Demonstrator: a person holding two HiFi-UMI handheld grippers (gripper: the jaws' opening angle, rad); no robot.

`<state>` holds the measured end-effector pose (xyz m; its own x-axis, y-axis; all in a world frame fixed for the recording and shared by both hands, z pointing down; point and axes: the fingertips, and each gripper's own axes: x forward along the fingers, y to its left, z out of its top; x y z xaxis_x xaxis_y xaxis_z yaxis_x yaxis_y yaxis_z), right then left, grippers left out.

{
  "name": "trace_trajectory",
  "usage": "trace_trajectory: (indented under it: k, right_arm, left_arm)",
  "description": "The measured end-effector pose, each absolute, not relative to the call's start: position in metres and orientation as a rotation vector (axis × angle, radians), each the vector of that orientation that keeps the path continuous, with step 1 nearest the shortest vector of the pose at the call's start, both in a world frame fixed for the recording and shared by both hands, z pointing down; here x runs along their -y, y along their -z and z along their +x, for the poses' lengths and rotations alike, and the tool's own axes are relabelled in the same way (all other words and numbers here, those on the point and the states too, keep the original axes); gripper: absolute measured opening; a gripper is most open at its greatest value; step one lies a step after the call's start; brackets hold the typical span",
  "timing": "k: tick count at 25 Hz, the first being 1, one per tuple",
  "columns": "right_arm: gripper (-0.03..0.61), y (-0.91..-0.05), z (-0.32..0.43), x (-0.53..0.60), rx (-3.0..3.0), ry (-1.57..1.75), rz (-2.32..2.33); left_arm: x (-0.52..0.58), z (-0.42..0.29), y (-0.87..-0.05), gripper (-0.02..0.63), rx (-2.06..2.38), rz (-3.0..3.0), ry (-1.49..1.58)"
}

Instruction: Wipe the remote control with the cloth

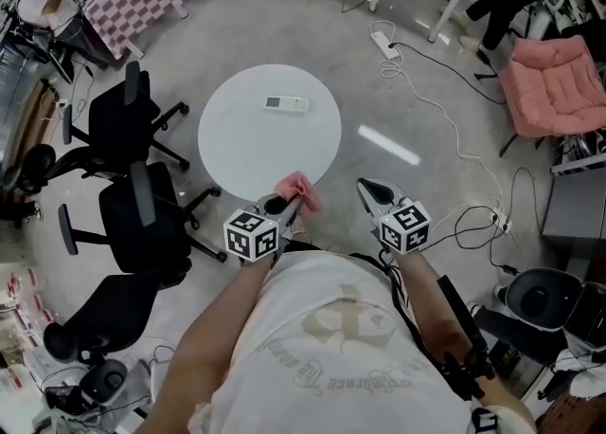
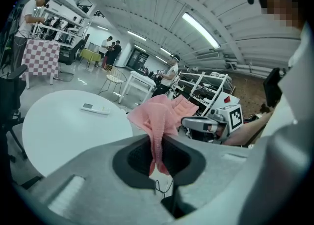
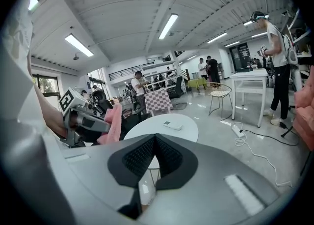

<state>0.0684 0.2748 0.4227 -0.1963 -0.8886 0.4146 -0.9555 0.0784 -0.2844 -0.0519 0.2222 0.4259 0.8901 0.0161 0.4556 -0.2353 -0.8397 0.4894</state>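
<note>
Left gripper [image 1: 277, 205] clamped on the pink cloth [image 1: 301, 191] at the lower rim of the round table [image 1: 227, 143], right gripper [image 1: 367, 191] pinched together and empty; remote control [image 1: 286, 103] lies almost straight up-frame of the cloth, long axis left-to-right, nearer the left gripper.

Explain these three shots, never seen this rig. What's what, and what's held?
No robot here: a person holds a claw tool in each hand. The top-down picture comes from a camera on their head. The other two come from cameras riding on each claw, looking along its jaws. A round white table carries a white remote control. The left claw is shut on a pink cloth. The right claw is shut and empty. Neither claw touches the remote.
</note>
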Motion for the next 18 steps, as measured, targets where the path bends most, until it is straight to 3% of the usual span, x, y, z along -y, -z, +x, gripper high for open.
trace_trajectory:
  k: [18]
  right_arm:
    - [0.008, -0.426, 0.078, -0.156, 2.077, -0.769, 1.922]
  left_arm:
    - [-0.085, -0.041, -0.43, 0.021, 0.073, 2.475, -0.594]
